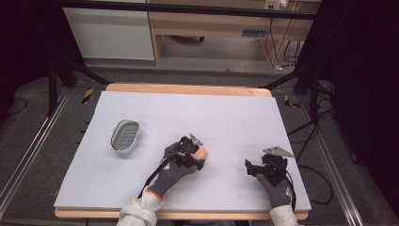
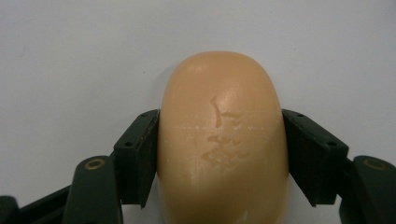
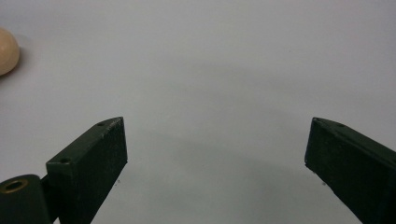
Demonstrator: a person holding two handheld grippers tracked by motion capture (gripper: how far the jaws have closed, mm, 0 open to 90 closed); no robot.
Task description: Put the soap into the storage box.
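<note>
left tongs (image 1: 200, 157): clamped on the soap bar (image 2: 223, 140); in the left gripper view one black jaw presses each long side of the bar, no gap showing.
soap bar: peach-coloured, rounded, a stamped mark on its top face; its far end pokes out past the jaws. in the high view it sits a little right of the surface's middle, low toward the near edge. whether it rests on the surface or is lifted just off it, cannot tell.
left hand (image 1: 176, 167): grey glove, white sleeve, comes in from the near edge and angles up and to the right; black cable trails back along the forearm.
right tongs (image 1: 248, 168): released, jaws wide apart with bare surface between them in the right gripper view; they point left, toward the bar.
right hand (image 1: 277, 186): grey glove, near the front right corner, well apart from the left one.
bar seen from the right: a peach edge at the far left of the right gripper view.
soap dish (image 1: 125, 135): grey oval, ribbed inside, on the left part of the surface, well apart from the bar.
surface (image 1: 221, 113): pale lilac sheet over a wooden top.
</note>
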